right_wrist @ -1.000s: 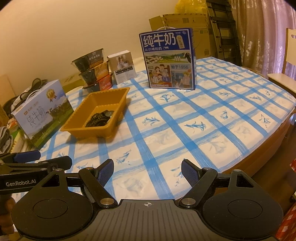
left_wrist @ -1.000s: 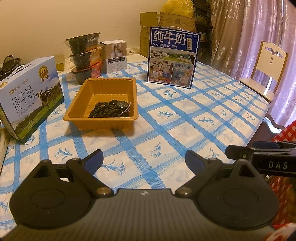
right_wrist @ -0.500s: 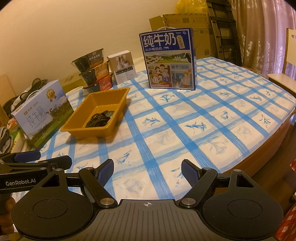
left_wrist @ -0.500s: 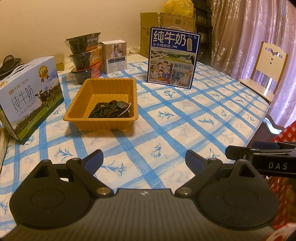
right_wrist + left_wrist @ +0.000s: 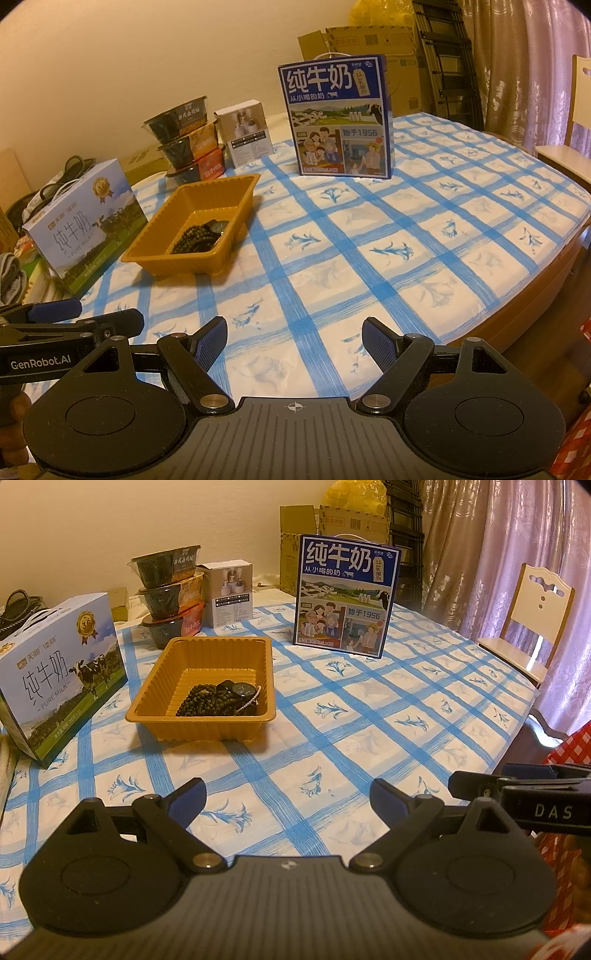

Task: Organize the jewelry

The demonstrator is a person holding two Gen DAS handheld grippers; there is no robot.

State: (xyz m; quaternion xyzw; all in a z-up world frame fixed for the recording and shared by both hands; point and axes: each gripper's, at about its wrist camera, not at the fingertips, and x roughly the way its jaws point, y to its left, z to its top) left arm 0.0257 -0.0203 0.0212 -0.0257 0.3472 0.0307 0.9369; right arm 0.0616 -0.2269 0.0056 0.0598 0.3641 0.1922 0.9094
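Jewelry lies in the near right corner of the orange tray [image 5: 155, 705] on the checked tablecloth [image 5: 332, 738]: dark beads [image 5: 207, 703], a black watch [image 5: 240, 690] and a thin pale chain [image 5: 253, 701] heaped together. The tray sits between the lying milk box [image 5: 59, 672] on my left and the upright blue carton [image 5: 345, 594] farther back. My left gripper [image 5: 288, 799] hangs above the cloth near the table edge, jaws spread and holding nothing. My right gripper [image 5: 293, 339] is the same, spread wide and empty, well short of the tray.
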